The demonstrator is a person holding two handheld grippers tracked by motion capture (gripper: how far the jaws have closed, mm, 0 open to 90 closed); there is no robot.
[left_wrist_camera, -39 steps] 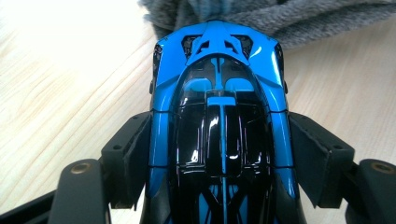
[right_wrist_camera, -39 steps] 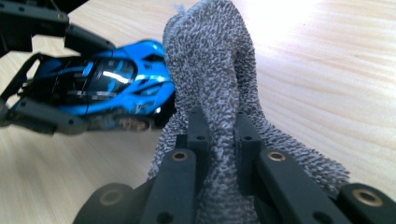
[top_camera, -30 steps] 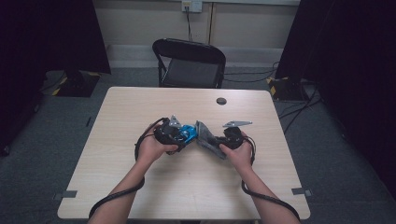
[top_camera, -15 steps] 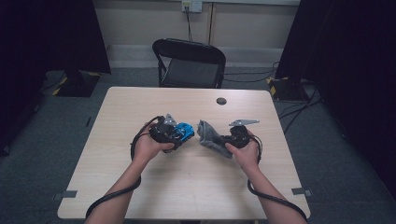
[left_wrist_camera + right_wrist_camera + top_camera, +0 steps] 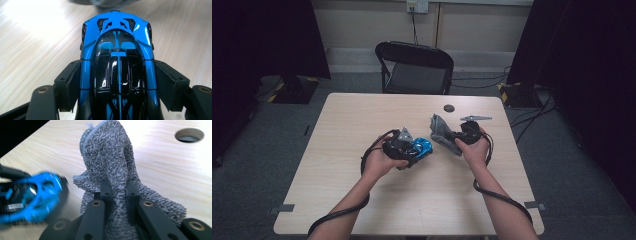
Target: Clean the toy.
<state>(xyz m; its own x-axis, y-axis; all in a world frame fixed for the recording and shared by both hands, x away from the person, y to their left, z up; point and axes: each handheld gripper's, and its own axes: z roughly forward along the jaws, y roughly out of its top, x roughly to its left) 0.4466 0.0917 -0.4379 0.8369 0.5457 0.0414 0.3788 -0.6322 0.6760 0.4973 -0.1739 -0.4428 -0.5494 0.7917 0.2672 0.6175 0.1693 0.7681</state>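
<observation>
A glossy blue and black toy car (image 5: 117,62) sits between the jaws of my left gripper (image 5: 117,82), which is shut on its sides. In the high view the toy car (image 5: 420,148) is held just above the middle of the table by the left gripper (image 5: 412,148). My right gripper (image 5: 116,188) is shut on a grey terry cloth (image 5: 112,157) that stands up in folds above its jaws. In the high view the cloth (image 5: 443,132) hangs a short way to the right of the car, held by the right gripper (image 5: 455,138). In the right gripper view the car (image 5: 30,195) appears blurred at the left.
The light wooden table (image 5: 362,120) has a round cable hole (image 5: 449,107) near its far edge, also visible as the hole (image 5: 189,135) in the right gripper view. A black folding chair (image 5: 414,67) stands behind the table. Dark curtains flank both sides.
The cloth and the car were touching a second ago. My right gripper has since drawn the cloth away to the right and up, leaving a gap. The left gripper with the car barely moved.
</observation>
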